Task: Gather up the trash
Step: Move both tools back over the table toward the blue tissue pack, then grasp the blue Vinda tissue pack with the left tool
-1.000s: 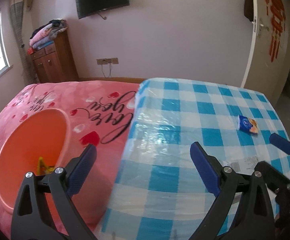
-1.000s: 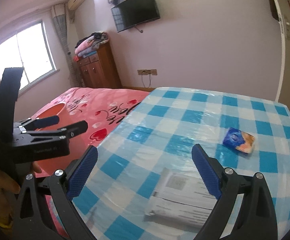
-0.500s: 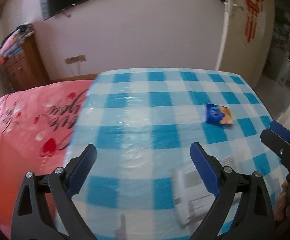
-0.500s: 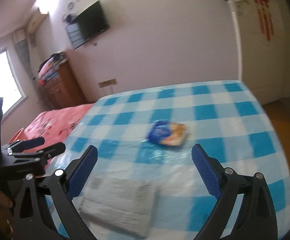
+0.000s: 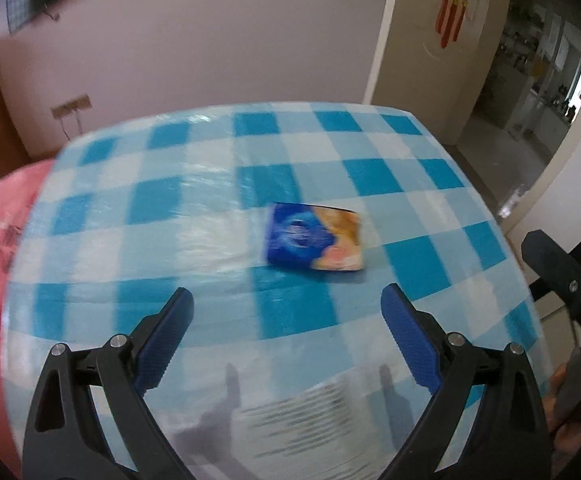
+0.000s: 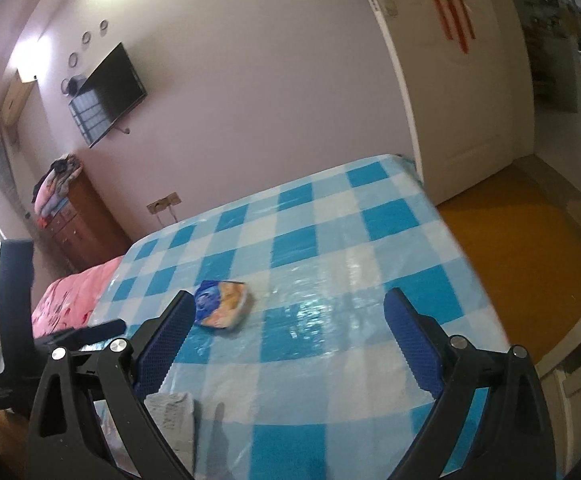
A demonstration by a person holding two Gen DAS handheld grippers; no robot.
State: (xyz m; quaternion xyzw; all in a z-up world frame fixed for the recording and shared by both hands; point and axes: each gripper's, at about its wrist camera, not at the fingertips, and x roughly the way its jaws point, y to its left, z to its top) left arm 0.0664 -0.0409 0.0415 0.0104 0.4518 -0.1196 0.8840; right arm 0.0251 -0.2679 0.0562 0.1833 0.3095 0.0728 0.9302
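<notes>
The left tool (image 5: 286,306) hovers with its blue-padded fingers spread wide and nothing between them, above the bench with the blue-and-white checked plastic cloth (image 5: 162,196). A small blue-and-orange snack wrapper (image 5: 315,241) lies flat near the middle of the bench, just beyond the fingertips. A white printed plastic bag (image 5: 310,420) lies under the tool. The right tool (image 6: 288,312) is likewise spread and empty, the wrapper (image 6: 221,304) beside its left finger.

Left gripper (image 5: 286,320): black plastic frame with triangular cut-outs, silver screws at the joints, two blue fingers (image 5: 168,328) with ribbed pads. Right gripper (image 6: 290,328): same build, black frame, silver screws, blue textured pads (image 6: 410,336). Bare skin of a hand (image 5: 562,392) shows at the left view's right edge.
</notes>
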